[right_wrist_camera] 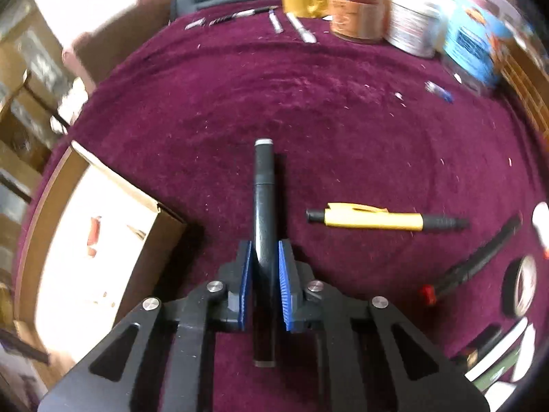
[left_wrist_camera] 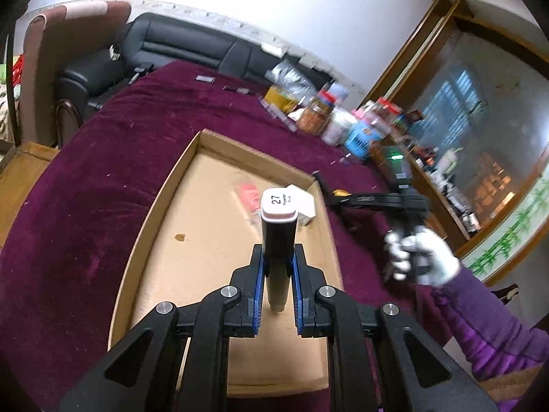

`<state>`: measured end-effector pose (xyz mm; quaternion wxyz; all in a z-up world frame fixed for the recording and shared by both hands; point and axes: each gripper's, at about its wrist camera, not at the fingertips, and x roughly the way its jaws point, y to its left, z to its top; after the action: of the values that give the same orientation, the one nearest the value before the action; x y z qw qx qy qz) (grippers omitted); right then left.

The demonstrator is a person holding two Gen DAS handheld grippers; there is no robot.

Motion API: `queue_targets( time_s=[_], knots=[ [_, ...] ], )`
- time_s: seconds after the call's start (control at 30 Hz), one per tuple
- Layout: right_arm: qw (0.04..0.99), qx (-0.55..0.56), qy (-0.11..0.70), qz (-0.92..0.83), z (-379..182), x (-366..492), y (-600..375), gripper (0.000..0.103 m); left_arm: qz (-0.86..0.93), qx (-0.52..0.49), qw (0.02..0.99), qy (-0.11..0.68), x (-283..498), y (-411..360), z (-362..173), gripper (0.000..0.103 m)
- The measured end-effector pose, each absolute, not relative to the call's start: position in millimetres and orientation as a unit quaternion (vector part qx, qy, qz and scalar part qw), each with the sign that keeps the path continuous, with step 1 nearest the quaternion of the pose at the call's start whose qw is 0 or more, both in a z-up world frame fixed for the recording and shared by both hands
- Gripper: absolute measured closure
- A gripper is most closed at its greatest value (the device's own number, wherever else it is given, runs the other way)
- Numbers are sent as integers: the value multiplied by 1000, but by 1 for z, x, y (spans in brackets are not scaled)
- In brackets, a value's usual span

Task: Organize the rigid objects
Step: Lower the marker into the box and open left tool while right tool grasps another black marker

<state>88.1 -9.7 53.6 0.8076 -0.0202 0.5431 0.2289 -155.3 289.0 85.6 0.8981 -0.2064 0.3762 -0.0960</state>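
Note:
My left gripper (left_wrist_camera: pixel 278 257) is shut on a black marker (left_wrist_camera: pixel 278 226) with a white cap marked 27, held above a shallow cardboard box (left_wrist_camera: pixel 161 202) on the purple cloth. The box holds a red item (left_wrist_camera: pixel 247 197) and a white piece (left_wrist_camera: pixel 303 202). My right gripper (right_wrist_camera: pixel 266 250) is shut on a black marker (right_wrist_camera: pixel 264 199), low over the cloth to the right of the box (right_wrist_camera: pixel 113 178). The right gripper also shows in the left wrist view (left_wrist_camera: pixel 346 199), beside the box's right wall.
A yellow pen (right_wrist_camera: pixel 377 220), a black pen with a red end (right_wrist_camera: pixel 473 264) and a tape roll (right_wrist_camera: pixel 521 285) lie on the cloth (right_wrist_camera: pixel 308 103) at right. Jars (right_wrist_camera: pixel 360 10), gold tape (right_wrist_camera: pixel 305 1) and small pens stand at the back. A black sofa (left_wrist_camera: pixel 178 48) is behind the table.

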Motion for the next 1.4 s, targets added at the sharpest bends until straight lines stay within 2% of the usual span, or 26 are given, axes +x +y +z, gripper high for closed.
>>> queue_targets(
  time_s=[0.27,0.53,0.7,0.83,0.97,1.03,1.07,1.1,1.17,1.4],
  knots=[
    [810,69,515,272,85,50,-40,91,-71,-210,861,457,-92,302,71,91],
    [799,120,490,327,107,11,-49,91,-32,-247,801,544,-18,300,21,92],
    [797,127,479,346,116,-7,-57,90,-37,-274,794,541,0,285,14,92],
    [796,129,476,351,119,-12,-56,90,-22,-219,816,535,13,257,21,92],
    [791,122,484,353,117,-14,-44,90,-12,-199,828,524,11,262,31,92],
    [782,122,491,364,114,-14,-32,90,-10,-187,837,515,4,268,40,88],
    [778,121,495,367,113,-13,-25,90,-12,-188,838,512,1,270,43,79],
    [774,120,499,371,111,-12,-16,90,-16,-192,838,510,-3,273,46,65],
    [763,116,512,377,105,-8,7,90,-25,-198,843,499,-11,279,52,57],
    [729,117,559,378,81,10,78,90,-17,-228,869,440,-51,312,80,57]
  ],
)
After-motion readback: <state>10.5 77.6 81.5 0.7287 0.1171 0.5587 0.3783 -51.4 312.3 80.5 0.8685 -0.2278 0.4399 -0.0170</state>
